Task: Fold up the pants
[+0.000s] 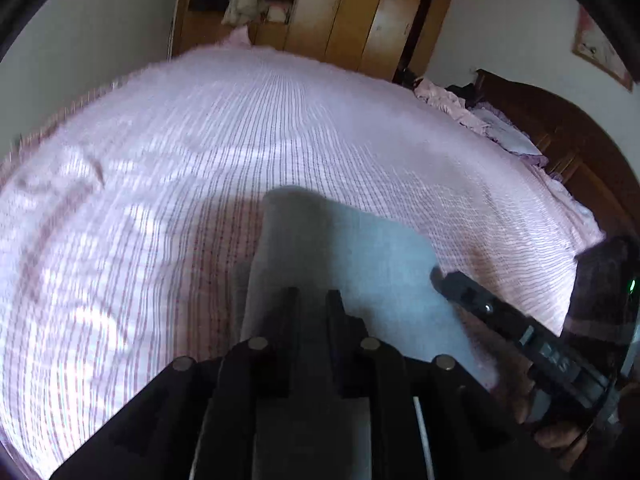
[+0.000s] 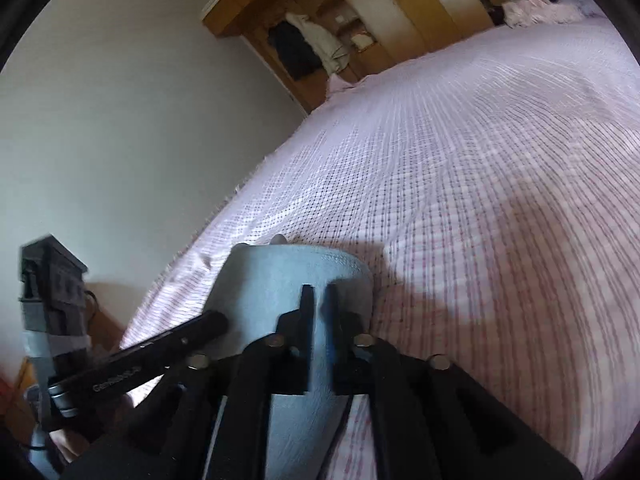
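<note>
Pants (image 1: 352, 248): grey-blue, lay as a narrow, compact folded panel on the bed, directly ahead of and beneath both pairs of jaws. Edges looked squared; a stitched hem or band showed at the far end in the right wrist view. Fold judged largely complete; whether a further fold or a final smoothing remained could not be told.

Left gripper (image 1: 314, 294): jaws stood narrowly parted above the near end of the panel. Cloth lay below the gap; no pinch was evident, so judged released.

Right gripper (image 2: 319, 292): jaws narrowly parted, cloth visible in the gap and beyond the tips, pads apparently not pressing it; also judged released. In the left wrist view it reached the panel's right edge.

Bed (image 1: 160, 160): wide, covered by a pink-and-white striped sheet, mildly wrinkled to the left of the left jaws, otherwise flat and bare around the pants.

Bedding (image 1: 472, 112): pink and lilac, heaped far right beyond the jaws, against a dark wooden headboard (image 1: 560, 120).

Wardrobe (image 1: 352, 12): light wood, far beyond the jaws, one section open with garments hanging.

Walls: plain white; a framed picture (image 1: 600, 52) hung above the headboard.
</note>
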`<state>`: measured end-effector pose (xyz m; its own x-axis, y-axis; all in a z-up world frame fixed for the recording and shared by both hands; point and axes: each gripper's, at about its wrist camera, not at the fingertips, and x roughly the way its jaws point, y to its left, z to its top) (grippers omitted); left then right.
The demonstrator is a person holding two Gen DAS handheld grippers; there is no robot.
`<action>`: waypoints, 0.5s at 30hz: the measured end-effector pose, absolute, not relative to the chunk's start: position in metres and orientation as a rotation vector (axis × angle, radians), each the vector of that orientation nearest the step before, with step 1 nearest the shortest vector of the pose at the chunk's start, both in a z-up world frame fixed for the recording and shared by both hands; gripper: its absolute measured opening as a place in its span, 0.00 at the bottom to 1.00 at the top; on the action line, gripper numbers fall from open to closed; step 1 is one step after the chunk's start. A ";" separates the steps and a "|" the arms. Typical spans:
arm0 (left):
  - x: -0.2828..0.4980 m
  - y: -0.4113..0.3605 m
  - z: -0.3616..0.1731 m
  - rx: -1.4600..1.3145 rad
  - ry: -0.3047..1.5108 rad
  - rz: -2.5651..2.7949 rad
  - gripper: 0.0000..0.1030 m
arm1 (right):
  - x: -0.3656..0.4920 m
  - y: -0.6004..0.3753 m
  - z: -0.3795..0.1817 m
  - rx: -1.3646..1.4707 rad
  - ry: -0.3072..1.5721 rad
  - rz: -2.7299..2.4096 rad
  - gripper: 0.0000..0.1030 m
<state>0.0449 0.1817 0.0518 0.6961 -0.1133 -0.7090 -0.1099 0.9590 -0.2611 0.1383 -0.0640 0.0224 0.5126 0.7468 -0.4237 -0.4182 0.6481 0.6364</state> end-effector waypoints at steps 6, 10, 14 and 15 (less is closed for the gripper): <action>0.013 0.210 0.064 -0.433 0.820 -0.096 0.89 | 0.110 -0.097 0.016 0.529 0.826 0.807 0.47; -0.006 0.215 0.057 -0.393 0.808 -0.100 0.97 | 0.099 -0.095 0.017 0.467 0.851 0.824 0.48; 0.001 0.222 0.038 -0.476 0.874 -0.126 1.00 | 0.093 -0.077 0.010 0.444 0.861 0.822 0.48; 0.004 0.223 0.033 -0.489 0.907 -0.107 1.00 | 0.092 -0.076 0.009 0.438 0.860 0.823 0.48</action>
<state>0.0044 0.2228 0.0333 0.6188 -0.2917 -0.7294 -0.1132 0.8857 -0.4503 0.0924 -0.0756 0.0095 0.3818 0.7836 -0.4901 -0.4550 0.6209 0.6384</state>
